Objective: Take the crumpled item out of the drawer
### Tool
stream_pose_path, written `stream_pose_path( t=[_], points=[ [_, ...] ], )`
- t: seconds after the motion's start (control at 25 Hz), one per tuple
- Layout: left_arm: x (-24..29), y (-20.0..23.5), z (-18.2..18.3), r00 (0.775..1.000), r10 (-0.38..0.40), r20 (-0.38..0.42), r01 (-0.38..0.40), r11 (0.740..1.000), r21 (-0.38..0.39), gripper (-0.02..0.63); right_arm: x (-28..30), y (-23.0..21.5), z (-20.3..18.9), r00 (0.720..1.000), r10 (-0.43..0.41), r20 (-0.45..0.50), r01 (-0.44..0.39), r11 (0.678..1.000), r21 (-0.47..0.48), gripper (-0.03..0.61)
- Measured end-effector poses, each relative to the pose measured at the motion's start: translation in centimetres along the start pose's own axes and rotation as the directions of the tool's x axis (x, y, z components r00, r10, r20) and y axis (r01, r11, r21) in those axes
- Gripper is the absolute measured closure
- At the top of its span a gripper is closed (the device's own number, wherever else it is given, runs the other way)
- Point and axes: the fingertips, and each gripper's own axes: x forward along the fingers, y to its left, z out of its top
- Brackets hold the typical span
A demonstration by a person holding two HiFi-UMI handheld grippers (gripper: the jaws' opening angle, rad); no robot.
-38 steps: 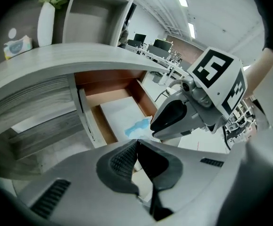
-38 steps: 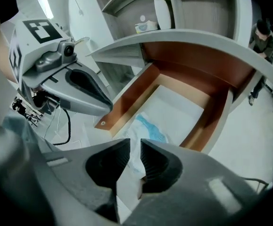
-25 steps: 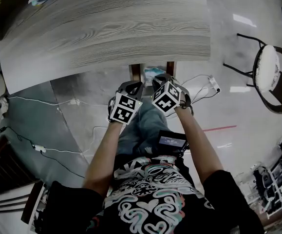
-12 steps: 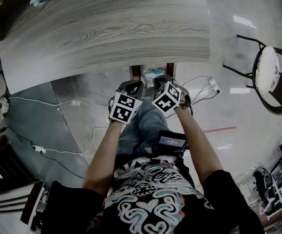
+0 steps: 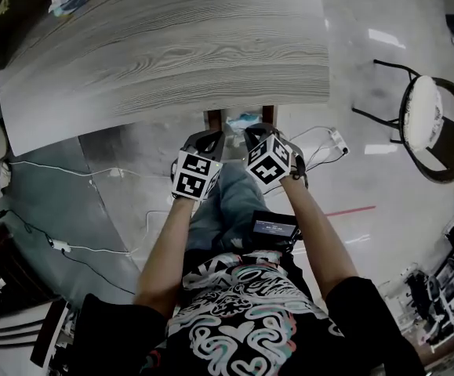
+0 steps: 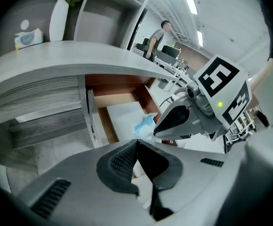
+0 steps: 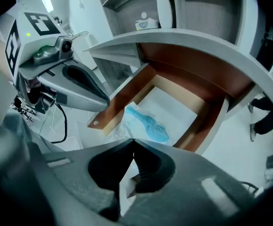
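Under the wood-grain table (image 5: 164, 53) a brown drawer (image 5: 215, 119) stands pulled out. A crumpled light-blue item (image 5: 244, 120) lies on the white lining in the drawer's near right corner; the item (image 6: 143, 124) also shows in the left gripper view, and the item (image 7: 148, 125) in the right gripper view. My left gripper (image 5: 208, 141) and right gripper (image 5: 258, 131) hover side by side just in front of the drawer, above my knees. The left gripper (image 6: 136, 141) has its jaws shut with nothing held. The right gripper (image 7: 133, 140) is likewise shut and empty, a little short of the item.
A round stool (image 5: 426, 124) stands on the floor at the right. Cables (image 5: 93, 171) and a power strip (image 5: 338, 140) lie on the floor around my legs. A tissue box (image 6: 28, 36) and a white vase (image 6: 61, 18) stand on the table. A person (image 6: 157, 32) stands far behind.
Both grippers stay shut in front of the open drawer, shifted only slightly left in the head view as the camera moved. The blue item has not moved.
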Motion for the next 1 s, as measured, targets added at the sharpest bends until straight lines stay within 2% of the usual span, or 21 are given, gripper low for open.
stream_pose_path(
  t=[0.36, 0.8, 1.0],
  points=[
    [-1.1, 0.7, 0.6, 0.999, 0.028, 0.023, -0.028, 1.000, -0.009, 0.614, -1.5, 0.1, 1.0, 0.999, -0.021, 0.026, 0.021, 1.000, 0.013, 0.571],
    [-3.0, 0.9, 2.4, 0.995, 0.048, 0.090, -0.044, 0.998, -0.047, 0.614, -4.5, -0.1, 2.0, 0.994, -0.069, 0.080, 0.067, 0.997, 0.028, 0.571],
    [-4.0, 1.0, 2.2, 0.993, 0.082, 0.080, -0.078, 0.996, -0.045, 0.614, -6.0, 0.0, 2.4, 0.989, -0.093, 0.111, 0.091, 0.996, 0.021, 0.571]
  ],
)
